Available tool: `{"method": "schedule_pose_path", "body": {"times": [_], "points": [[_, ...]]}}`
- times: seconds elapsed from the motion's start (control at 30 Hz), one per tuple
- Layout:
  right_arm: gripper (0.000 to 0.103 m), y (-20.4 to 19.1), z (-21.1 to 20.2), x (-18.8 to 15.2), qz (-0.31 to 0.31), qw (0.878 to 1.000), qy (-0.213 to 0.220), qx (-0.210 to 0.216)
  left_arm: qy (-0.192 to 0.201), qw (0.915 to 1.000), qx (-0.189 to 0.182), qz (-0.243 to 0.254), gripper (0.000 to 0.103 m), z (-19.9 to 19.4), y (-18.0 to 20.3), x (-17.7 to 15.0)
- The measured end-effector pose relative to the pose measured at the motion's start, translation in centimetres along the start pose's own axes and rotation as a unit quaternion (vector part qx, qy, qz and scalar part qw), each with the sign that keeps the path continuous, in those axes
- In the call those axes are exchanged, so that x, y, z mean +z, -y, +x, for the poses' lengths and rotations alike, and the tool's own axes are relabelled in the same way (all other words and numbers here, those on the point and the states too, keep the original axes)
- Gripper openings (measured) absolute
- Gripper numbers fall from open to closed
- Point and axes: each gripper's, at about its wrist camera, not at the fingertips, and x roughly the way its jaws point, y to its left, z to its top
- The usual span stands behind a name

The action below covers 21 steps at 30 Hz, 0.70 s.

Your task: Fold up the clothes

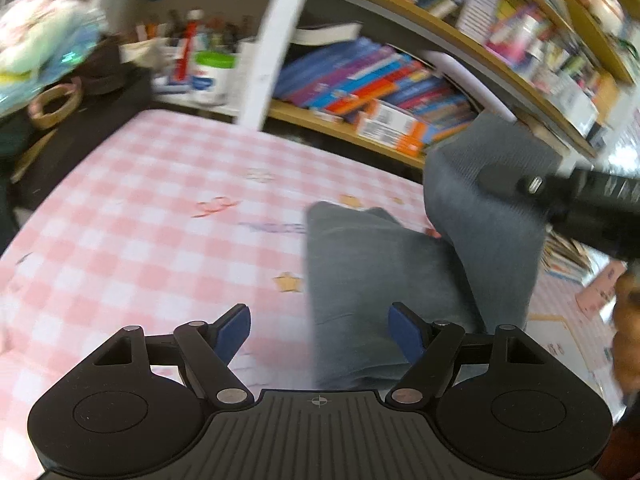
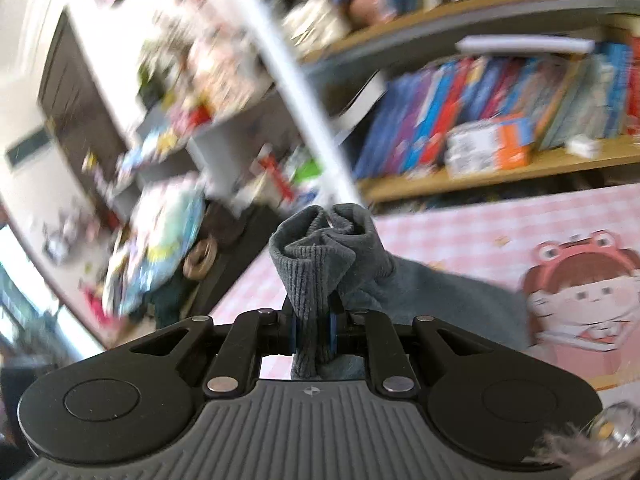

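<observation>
A grey garment (image 1: 380, 280) lies on the pink checked cloth (image 1: 140, 220), its right part lifted into the air. My left gripper (image 1: 320, 330) hovers open just above the garment's near left edge, with nothing between its blue pads. In the right wrist view my right gripper (image 2: 314, 334) is shut on a bunched ribbed hem of the grey garment (image 2: 320, 256), holding it above the cloth. The right gripper's black body (image 1: 580, 200) shows at the right of the left wrist view, with the fabric hanging from it.
Shelves of books (image 1: 400, 84) run along the far side of the bed. A dark table with jars and a woven ring (image 1: 56, 104) stands at the far left. A cartoon print (image 2: 580, 300) marks the cloth at the right. A hand (image 1: 628, 340) shows at the right edge.
</observation>
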Motion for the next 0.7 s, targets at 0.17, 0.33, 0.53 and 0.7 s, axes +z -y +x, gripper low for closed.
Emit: {"method": "schedule_pose_path", "body": {"times": [0.17,0.33,0.53,0.7], "points": [[0.022,-2.5,5.1,-2.8,-0.050,0.996,-0.078,-0.015,0.010,0.9994,0.009,-0.033,0.077,-1.0,-2.9,0.2],[0.044,-3.5,5.7,-4.1,-0.065,0.993,-0.097,-0.012,0.021,0.9993,-0.015,-0.026,0.077,-0.5,-2.9,1.3],[0.055,-2.4,2.1,-3.7,-0.062,0.996,-0.056,-0.038,0.051,0.9965,-0.066,-0.011,0.077,0.3,-1.3,3.2],[0.060,0.3,-1.2,-3.2,-0.020,0.997,-0.014,-0.076,0.064,0.9920,-0.108,0.014,0.082,1.9,1.3,5.1]]}}
